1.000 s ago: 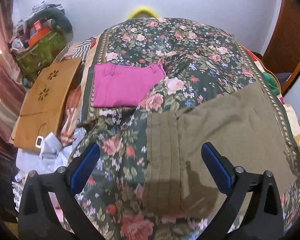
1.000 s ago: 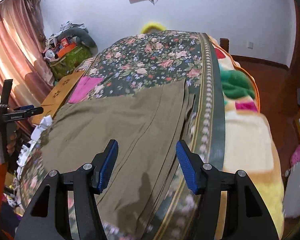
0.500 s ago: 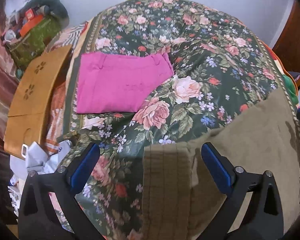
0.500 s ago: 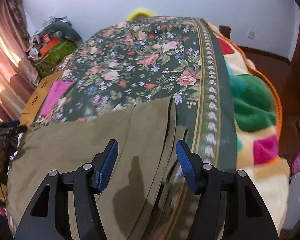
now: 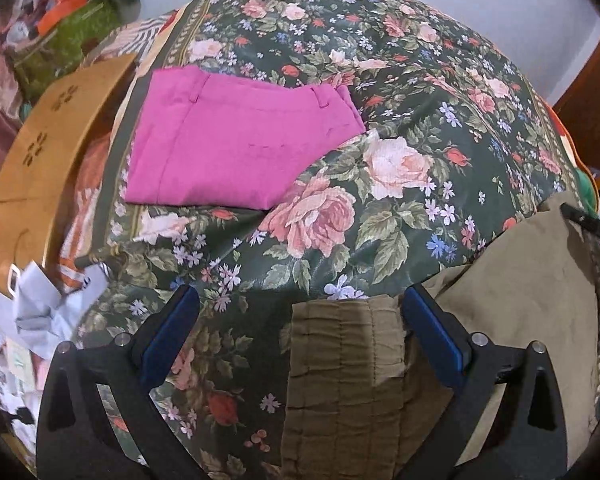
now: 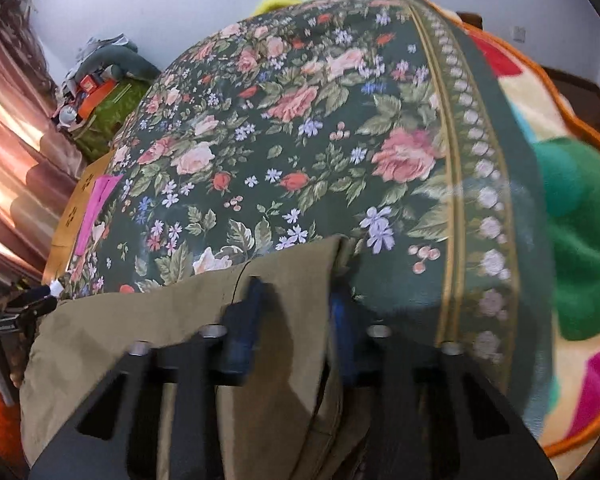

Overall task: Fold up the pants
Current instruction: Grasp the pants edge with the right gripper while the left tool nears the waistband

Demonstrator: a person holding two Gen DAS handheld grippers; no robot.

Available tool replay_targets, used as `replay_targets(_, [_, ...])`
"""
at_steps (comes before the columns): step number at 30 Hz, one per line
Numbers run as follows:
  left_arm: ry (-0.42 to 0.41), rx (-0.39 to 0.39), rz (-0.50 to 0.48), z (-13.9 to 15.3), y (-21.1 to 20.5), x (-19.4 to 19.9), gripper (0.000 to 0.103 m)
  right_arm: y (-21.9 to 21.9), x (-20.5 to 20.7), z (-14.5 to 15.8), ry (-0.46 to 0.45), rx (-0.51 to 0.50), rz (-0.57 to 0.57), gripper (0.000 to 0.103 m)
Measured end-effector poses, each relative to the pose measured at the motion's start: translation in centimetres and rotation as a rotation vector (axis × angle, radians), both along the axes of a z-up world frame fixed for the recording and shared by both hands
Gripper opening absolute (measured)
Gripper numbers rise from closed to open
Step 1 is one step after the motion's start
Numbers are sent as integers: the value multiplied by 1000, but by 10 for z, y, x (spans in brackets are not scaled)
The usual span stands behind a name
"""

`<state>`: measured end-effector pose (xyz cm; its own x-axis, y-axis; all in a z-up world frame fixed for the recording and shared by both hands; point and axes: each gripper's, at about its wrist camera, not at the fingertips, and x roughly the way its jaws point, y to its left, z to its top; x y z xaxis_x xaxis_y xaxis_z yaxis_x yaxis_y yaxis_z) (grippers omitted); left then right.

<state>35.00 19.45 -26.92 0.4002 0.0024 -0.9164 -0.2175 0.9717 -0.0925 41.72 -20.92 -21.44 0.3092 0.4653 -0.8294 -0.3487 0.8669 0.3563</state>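
The olive pants (image 5: 512, 320) lie spread across the near part of a bed covered by a dark floral bedspread (image 5: 380, 92); their gathered waistband (image 5: 340, 380) sits at the left end, the leg ends reach toward the bed's right border.

The left tongs (image 5: 300, 332) stand released, the two blue pads wide apart; the waistband lies between them, nearer the right-hand pad, which is just beside its corner; the left-hand pad hangs over bare bedspread; whether either pad touches the cloth cannot be told.

The right tongs (image 6: 296, 320) sit at the leg end of the pants (image 6: 160, 332), much narrower and blurred; one dark blue finger (image 6: 244, 320) lies on top of the olive cloth, the other shows just past the folded edge on the bedspread side; the fabric edge runs between them, so they appear clenched on the pants.

Folded pink pants (image 5: 236, 144) rest well apart, at the far left of the bed; a tan wooden board (image 5: 40, 152) lies beside the bed's left edge.
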Motion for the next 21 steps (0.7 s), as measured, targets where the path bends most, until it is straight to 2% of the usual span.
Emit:
replay_targets(1, [-5,-8,7,0,2,-1,103,-1,1,-2,0,-8,-2,8])
replay_targets(7, [-36,-15,115,-8,18,-10,103,-1,0,-6,-29,-44,-5,6])
replay_targets(9, [-43,16,136,-8,16,-13,103,3,-2,-5,-46,-75,-6,6])
replay_targets(11, [-56,92,143,-3,10,-14,103,4,-2,-5,-46,-87,-15,6])
replay_targets(13, [-27,276,184,1,7,-13,94,5,-1,-2,-48,-103,-18,7])
replay_targets(14, [-19,305,171,1,7,-14,94,5,-1,2,-53,-114,-21,8])
replay_targets(15, [-17,288,149,2,9,-15,94,4,-2,5,-54,-124,-27,8])
replay_targets(18, [-41,168,124,14,19,-26,93,1,-7,24,-87,-150,-36,10])
replay_targets(21, [-74,122,120,30,21,-33,94,2,-19,50,-163,-159,-27,26])
